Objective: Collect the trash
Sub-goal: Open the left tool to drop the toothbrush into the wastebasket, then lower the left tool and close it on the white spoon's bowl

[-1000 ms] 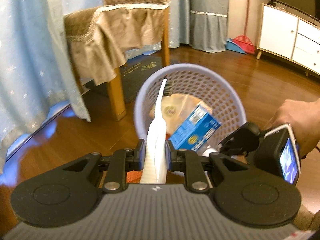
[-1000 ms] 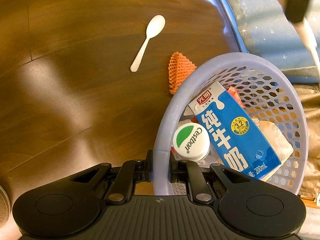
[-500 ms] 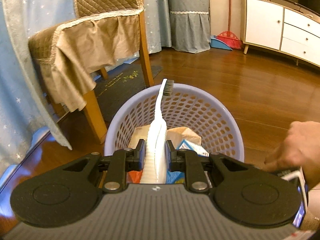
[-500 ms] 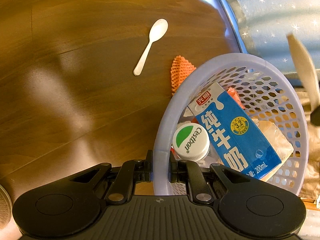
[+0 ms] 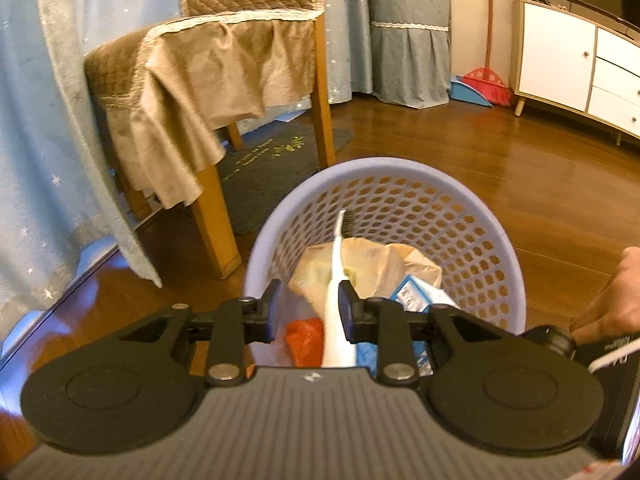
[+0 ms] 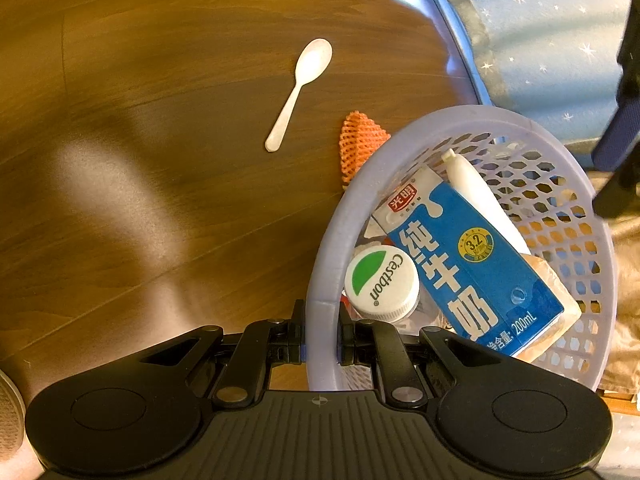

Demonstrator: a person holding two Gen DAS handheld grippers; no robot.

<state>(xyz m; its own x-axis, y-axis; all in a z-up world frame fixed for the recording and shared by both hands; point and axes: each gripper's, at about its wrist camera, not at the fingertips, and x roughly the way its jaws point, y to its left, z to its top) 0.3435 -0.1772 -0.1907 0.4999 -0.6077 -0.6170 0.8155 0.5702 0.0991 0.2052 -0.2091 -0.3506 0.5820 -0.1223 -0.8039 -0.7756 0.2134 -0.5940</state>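
Observation:
My left gripper (image 5: 308, 296) hovers over the lilac mesh basket (image 5: 384, 164), and its jaws are opening. A white toothbrush (image 5: 336, 280) stands between them, leaning on the right finger with a gap on its left, head down in the basket. In the right wrist view its handle (image 6: 480, 200) lies across the blue milk carton (image 6: 472, 264). My right gripper (image 6: 322, 320) is shut on the basket rim (image 6: 332, 240). A white-capped bottle (image 6: 382, 282) and a paper bag (image 5: 384, 260) are also inside. On the floor lie a white spoon (image 6: 300, 88) and an orange foam net (image 6: 360, 140).
A chair (image 5: 208, 80) with a tan cover stands just left of the basket, on a dark mat (image 5: 272, 168). Blue curtains hang at the left. A white cabinet (image 5: 576, 64) and a red broom (image 5: 484, 84) are at the far right. A person's hand (image 5: 612, 304) holds the right gripper.
The left gripper has moved over the basket and its jaws have widened. The toothbrush has slipped down into the basket and now shows in the right wrist view. The right gripper has kept still.

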